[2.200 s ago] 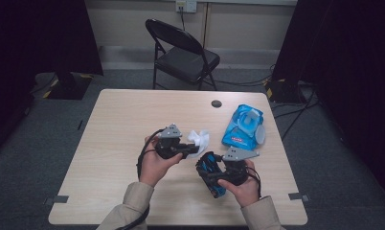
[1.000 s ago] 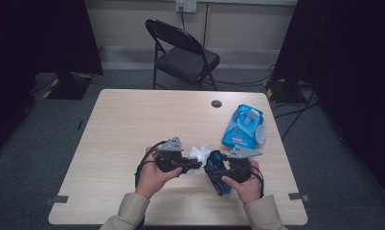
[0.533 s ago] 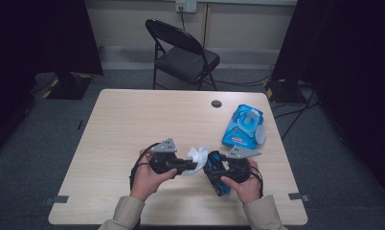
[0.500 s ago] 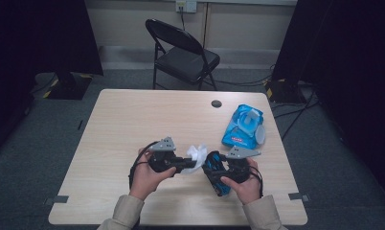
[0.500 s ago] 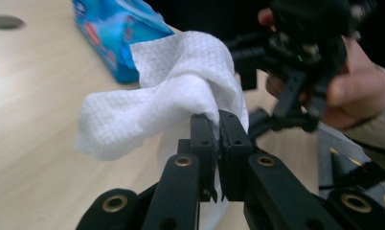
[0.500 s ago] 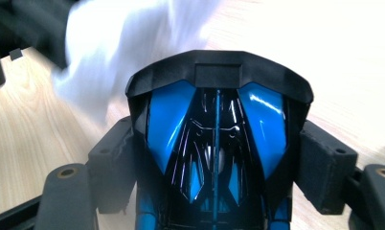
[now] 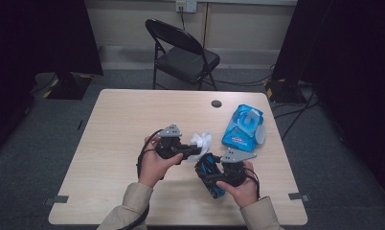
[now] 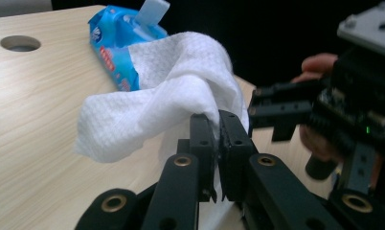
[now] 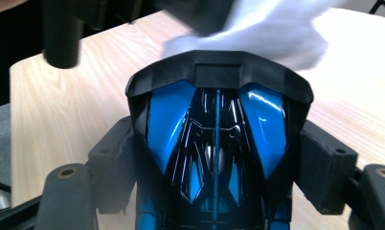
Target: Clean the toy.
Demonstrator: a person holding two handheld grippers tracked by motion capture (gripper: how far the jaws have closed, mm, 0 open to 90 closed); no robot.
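Note:
A crumpled white wipe (image 7: 201,142) hangs from my left gripper (image 7: 193,151), which is shut on it just above the table. In the left gripper view the wipe (image 8: 157,96) drapes over the closed jaws of the left gripper (image 8: 218,127). My right gripper (image 7: 210,177) is shut on a blue and black toy car (image 7: 214,184), close to the right of the wipe. Seen from the right gripper view, the car (image 9: 217,134) sits clamped between the pads of the right gripper (image 9: 218,165), nose away, with the wipe (image 9: 277,33) blurred just beyond it.
A blue pack of wipes (image 7: 243,127) lies at the table's right with its lid flipped open; it also shows as the pack (image 8: 111,33) behind the wipe. A cable hole (image 7: 216,103) sits at the far edge. A folding chair (image 7: 186,52) stands beyond the table.
My left hand has lifted a little and drawn the wipe up and away from the toy car. The right hand and the car have stayed put.

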